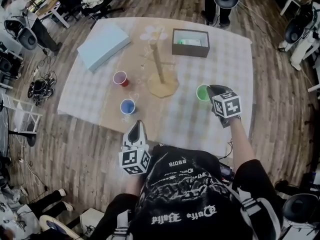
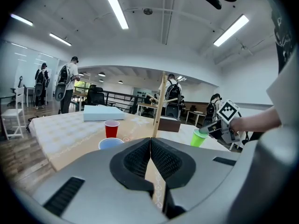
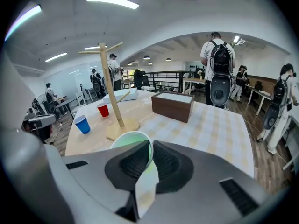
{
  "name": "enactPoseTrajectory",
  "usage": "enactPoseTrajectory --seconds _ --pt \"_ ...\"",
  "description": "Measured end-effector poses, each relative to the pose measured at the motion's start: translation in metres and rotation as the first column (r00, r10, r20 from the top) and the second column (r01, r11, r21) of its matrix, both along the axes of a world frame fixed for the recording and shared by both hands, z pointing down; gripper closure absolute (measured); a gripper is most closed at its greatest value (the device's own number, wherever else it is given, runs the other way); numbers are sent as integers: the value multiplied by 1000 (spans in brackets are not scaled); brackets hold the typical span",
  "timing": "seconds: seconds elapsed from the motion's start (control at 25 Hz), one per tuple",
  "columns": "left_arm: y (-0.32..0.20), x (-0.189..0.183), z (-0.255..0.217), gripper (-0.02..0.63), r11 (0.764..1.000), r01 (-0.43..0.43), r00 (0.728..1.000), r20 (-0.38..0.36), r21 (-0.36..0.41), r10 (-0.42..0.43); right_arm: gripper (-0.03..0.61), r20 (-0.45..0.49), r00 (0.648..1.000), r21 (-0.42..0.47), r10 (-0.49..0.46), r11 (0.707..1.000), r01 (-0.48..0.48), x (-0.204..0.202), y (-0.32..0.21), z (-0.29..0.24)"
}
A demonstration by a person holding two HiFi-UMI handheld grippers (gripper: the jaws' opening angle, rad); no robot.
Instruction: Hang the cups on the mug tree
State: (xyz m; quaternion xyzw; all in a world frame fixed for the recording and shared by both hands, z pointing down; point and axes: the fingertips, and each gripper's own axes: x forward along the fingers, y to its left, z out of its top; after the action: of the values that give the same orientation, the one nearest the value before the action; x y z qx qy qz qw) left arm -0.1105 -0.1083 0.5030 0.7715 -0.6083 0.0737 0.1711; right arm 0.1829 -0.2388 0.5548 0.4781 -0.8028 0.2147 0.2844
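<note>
Barely started, I'd say. On the counter (image 1: 220,69) the wooden mug tree (image 1: 159,66) stood with every peg bare, so all three cups were left to hang. The right tongs (image 3: 150,160) were pinched on the rim of the light green cup (image 1: 202,92), just right of the tree's base. The left tongs (image 2: 150,155) were clenched on nothing. The blue cup (image 1: 128,106) and the red cup (image 1: 120,78) sat upright, left of the tree.

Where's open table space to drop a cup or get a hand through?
Free: the right side, between the brown box, the green cup and the table edge; the left strip below the pale blue slab, outside the red cup and blue cup. Crowded: around the mug tree, cups both sides, right tongs on the green cup.
</note>
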Motion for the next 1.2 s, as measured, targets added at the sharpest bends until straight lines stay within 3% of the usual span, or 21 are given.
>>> enactPoseTrajectory --seconds 0.48,0.72,0.96,1.2 --pt "2 -5 1 594 1000 8 1000 -15 -1 -8 541 19 999 209 -47 977 42 -29 -31 -90" --pt "-1 -4 0 594 1000 4 1000 -16 4 -4 541 70 997 320 -27 947 3 -39 -51 -147" --pt "1 -5 -2 594 1000 7 1000 -17 9 -7 541 -3 1000 431 -26 902 25 -51 -71 -199" --pt "4 -12 -4 594 1000 23 1000 -14 9 -22 541 -22 999 482 -41 875 46 -64 -81 -224"
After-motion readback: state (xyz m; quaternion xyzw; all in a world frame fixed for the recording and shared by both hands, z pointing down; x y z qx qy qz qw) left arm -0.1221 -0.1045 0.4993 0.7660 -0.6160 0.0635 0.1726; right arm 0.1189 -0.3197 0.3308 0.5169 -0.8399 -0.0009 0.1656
